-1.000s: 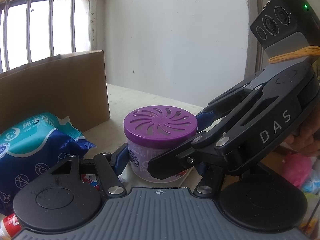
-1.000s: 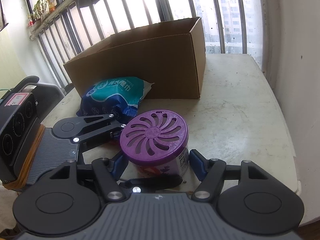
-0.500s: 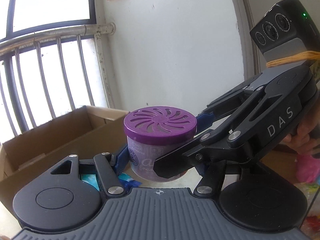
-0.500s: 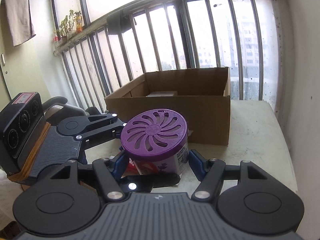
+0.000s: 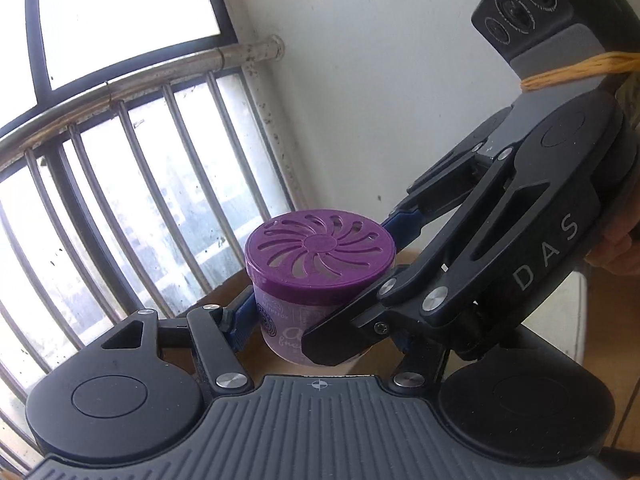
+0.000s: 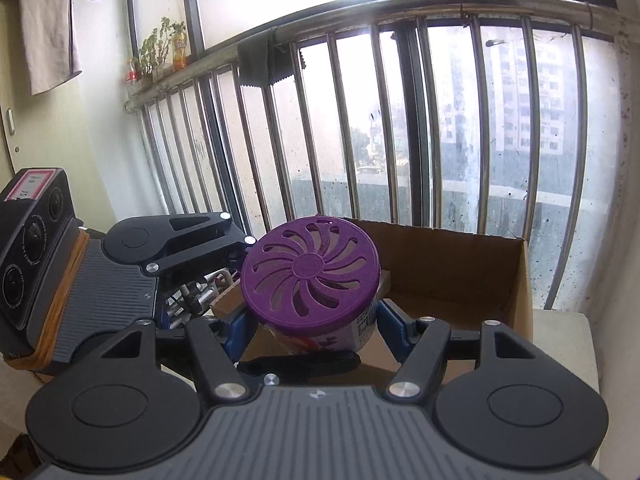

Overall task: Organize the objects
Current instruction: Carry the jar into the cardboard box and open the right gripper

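Observation:
A jar with a purple vented lid (image 5: 320, 258) (image 6: 310, 270) hangs in the air, gripped from two sides. My left gripper (image 5: 320, 332) is shut on its pale body, with a blue pad (image 5: 244, 318) pressed to the left side. My right gripper (image 6: 314, 330) is shut on it too, blue pads (image 6: 390, 320) on both flanks. In the left wrist view the right gripper's black arm crosses in front of the jar's lower right. The jar is over the open cardboard box (image 6: 524, 280).
The box stands on a pale table (image 6: 564, 328) against a barred window (image 6: 400, 140). Inside the box, left of the jar, lie a brown block (image 6: 226, 300) and some metal parts (image 6: 192, 300). A white wall (image 5: 380, 100) rises on the right in the left wrist view.
Both grippers have lifted the jar off the table and carried it toward the window, over the open box. The blue wipes pack has dropped out of view.

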The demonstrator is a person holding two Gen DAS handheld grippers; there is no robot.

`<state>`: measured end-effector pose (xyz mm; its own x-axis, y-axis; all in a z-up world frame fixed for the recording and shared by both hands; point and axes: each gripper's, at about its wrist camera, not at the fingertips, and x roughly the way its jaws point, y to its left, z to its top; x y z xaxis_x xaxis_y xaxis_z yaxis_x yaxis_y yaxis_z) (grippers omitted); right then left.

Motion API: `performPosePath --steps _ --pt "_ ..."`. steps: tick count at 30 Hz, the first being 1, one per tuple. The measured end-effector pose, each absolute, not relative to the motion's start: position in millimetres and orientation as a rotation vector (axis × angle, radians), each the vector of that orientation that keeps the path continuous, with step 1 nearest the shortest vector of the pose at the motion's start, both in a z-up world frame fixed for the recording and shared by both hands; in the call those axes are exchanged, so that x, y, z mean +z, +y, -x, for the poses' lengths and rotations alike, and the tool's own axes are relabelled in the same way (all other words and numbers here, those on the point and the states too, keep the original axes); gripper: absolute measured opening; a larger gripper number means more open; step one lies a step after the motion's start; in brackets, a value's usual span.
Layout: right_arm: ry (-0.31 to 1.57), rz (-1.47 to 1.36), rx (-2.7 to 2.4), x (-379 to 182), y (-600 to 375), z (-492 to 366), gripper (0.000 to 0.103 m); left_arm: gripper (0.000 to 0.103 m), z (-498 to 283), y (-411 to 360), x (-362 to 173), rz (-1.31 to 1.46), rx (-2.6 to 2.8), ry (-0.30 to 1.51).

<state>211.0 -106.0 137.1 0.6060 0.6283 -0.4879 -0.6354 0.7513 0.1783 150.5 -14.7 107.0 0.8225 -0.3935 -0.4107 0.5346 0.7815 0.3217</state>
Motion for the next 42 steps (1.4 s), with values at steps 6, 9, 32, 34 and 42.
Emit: performPosePath --steps 6,9,32,34,42 --pt "0.721 -0.054 0.719 136 -82 -285 0.069 0.065 -215 17 101 -0.301 -0.520 0.501" --pt "0.814 -0.092 0.682 127 -75 -317 0.069 0.065 -250 19 94 -0.270 -0.511 0.594" --pt "1.221 -0.305 0.514 9 -79 -423 0.068 0.067 -353 -9 5 -0.439 -0.511 1.059" --pt "1.221 -0.302 0.519 8 -80 -420 0.068 0.070 -351 -9 6 -0.451 -0.522 1.088" --pt "1.218 -0.219 0.527 15 -71 -412 0.077 0.088 -329 1 29 -0.464 -0.484 1.062"
